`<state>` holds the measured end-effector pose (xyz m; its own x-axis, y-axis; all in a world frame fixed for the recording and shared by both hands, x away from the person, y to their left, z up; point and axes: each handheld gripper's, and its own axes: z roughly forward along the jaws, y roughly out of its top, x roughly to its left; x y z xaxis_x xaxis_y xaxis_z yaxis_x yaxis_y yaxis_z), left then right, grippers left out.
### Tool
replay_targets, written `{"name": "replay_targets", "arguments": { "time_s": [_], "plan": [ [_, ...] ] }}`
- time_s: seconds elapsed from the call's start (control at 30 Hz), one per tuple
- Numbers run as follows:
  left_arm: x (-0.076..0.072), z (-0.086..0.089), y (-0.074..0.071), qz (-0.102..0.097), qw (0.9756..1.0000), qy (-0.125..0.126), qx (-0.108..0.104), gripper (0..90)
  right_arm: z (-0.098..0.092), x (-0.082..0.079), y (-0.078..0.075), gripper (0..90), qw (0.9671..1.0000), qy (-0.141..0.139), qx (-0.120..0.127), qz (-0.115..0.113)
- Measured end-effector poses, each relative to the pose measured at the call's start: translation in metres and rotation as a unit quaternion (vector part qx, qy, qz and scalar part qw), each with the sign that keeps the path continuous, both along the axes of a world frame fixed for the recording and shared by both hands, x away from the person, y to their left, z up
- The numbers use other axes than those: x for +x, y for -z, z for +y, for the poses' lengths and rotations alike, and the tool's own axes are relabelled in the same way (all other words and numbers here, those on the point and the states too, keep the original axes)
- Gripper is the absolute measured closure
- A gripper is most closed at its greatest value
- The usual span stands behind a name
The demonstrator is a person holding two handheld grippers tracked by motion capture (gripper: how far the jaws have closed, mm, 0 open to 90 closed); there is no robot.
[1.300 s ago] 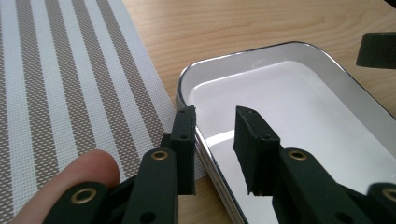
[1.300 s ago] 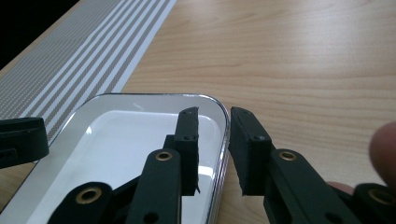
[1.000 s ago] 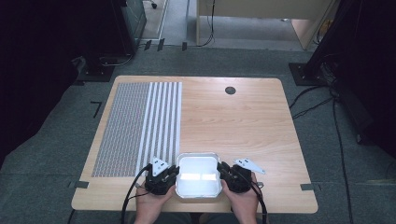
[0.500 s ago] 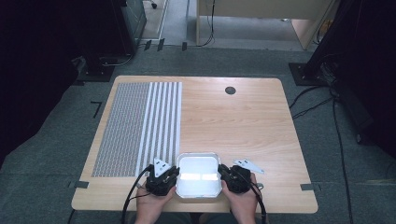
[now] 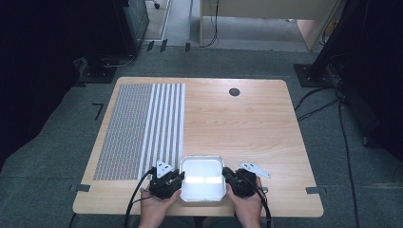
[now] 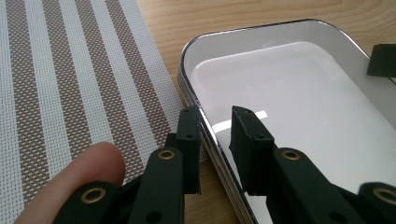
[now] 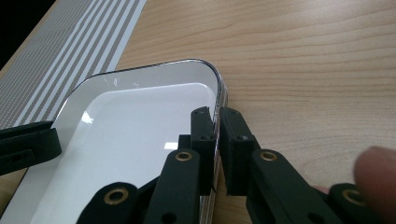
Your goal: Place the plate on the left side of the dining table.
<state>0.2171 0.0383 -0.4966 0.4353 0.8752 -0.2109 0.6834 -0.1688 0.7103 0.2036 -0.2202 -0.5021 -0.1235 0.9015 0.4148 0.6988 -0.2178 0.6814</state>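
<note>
Your right gripper [image 7: 217, 151] pinches the white tray [image 5: 203, 164]'s rim while your left gripper [image 6: 215, 149], jaws just widened, straddles it unclamped, so re-close left before lifting level off the desk [image 5: 256, 118].

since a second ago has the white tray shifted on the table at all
No. In the high view the white tray sits just right of the striped placemat, near the table's front edge, as it did before.
</note>
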Motion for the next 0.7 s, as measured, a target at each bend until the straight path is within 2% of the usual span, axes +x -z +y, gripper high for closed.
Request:
{"name": "replay_targets", "arguments": {
  "time_s": [0.13,0.23,0.33,0.4,0.43,0.5,0.53,0.6,0.63,0.7],
  "plan": [
    [0.0,0.001,-0.001,0.004,0.9999,-0.005,-0.009,75.8,0.0,-0.001,-0.001,86.0,0.9999,0.008,0.008,0.003],
    [0.001,0.003,-0.001,0.005,0.9997,-0.006,-0.023,75.8,-0.001,-0.002,-0.001,87.3,0.9999,0.011,0.013,0.001],
    [-0.001,0.003,-0.006,-0.001,0.9992,-0.003,-0.039,75.0,-0.004,-0.004,-0.006,88.2,0.9991,0.014,0.035,-0.019],
    [-0.001,0.001,-0.007,0.007,0.998,0.02,-0.059,74.9,-0.004,-0.005,-0.009,88.0,0.9989,0.014,0.036,-0.027],
    [-0.001,-0.004,-0.005,0.011,0.9979,0.031,-0.056,74.0,-0.004,-0.005,-0.009,87.9,0.9987,0.011,0.041,-0.027],
    [-0.002,-0.01,-0.001,0.003,0.9989,0.028,-0.038,71.8,-0.004,-0.004,-0.007,87.4,0.9987,0.004,0.044,-0.023],
    [-0.002,-0.01,0.0,0.002,0.999,0.026,-0.036,71.0,-0.002,-0.004,-0.006,87.1,0.999,0.006,0.039,-0.021],
    [-0.003,-0.005,-0.004,-0.011,0.9987,0.022,-0.044,69.2,-0.002,-0.004,-0.004,87.2,0.9992,0.009,0.032,-0.023],
    [-0.004,-0.001,-0.008,-0.027,0.9986,0.012,-0.044,68.3,-0.003,-0.005,-0.004,87.2,0.9991,0.008,0.034,-0.024],
    [-0.005,0.007,-0.013,-0.035,0.9975,0.001,-0.061,66.9,-0.004,-0.005,-0.005,88.2,0.999,0.005,0.035,-0.027]
  ]
}}
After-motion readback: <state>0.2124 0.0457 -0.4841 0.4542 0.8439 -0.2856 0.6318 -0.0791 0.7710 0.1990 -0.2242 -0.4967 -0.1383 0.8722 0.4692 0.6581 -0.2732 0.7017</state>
